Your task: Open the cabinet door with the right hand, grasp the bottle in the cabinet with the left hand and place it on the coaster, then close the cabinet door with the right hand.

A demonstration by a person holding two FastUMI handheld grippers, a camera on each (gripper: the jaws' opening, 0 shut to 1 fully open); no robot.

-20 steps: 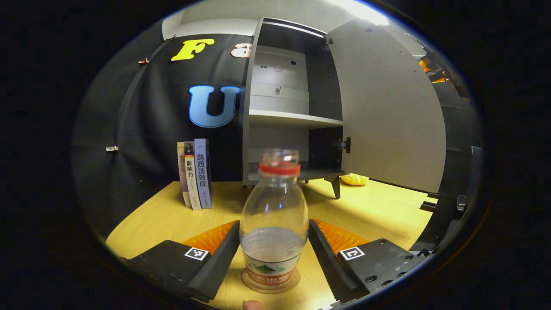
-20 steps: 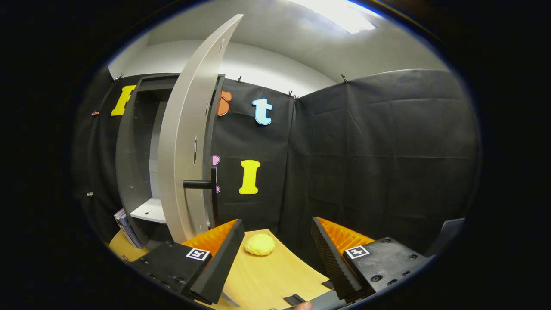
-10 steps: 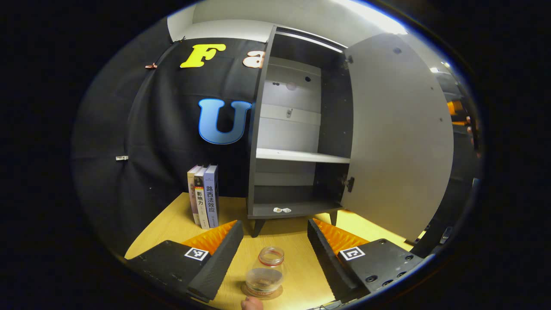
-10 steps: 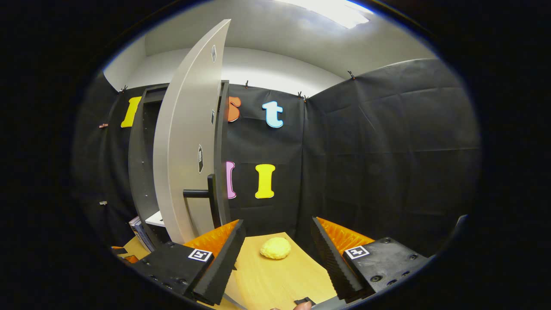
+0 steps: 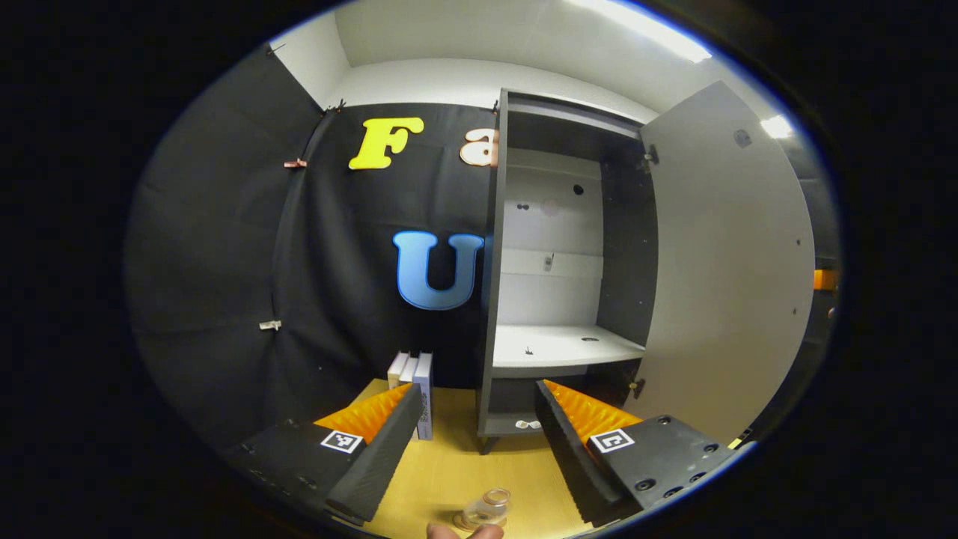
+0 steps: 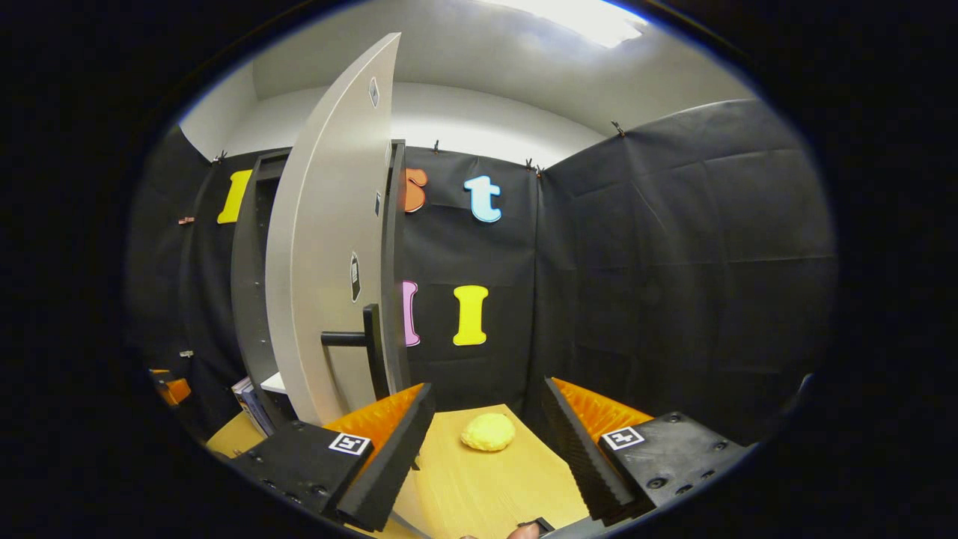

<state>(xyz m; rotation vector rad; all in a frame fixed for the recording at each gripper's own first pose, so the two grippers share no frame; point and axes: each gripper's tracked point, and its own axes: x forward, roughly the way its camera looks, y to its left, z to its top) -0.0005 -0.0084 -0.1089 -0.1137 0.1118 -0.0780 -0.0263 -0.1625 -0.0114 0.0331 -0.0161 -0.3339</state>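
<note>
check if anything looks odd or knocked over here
Nothing is tipped or spilled. The clear plastic bottle stands upright on the wooden table, with no cap visible on it. The grey cabinet door hangs open, awaiting closing.

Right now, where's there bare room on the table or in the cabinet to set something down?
The white shelf in the cabinet is bare. So is the table between the right fingers, short of the yellow lump. Bare wood also lies between the books and the bottle. It is crowded by the books, which stand close to the cabinet.
</note>
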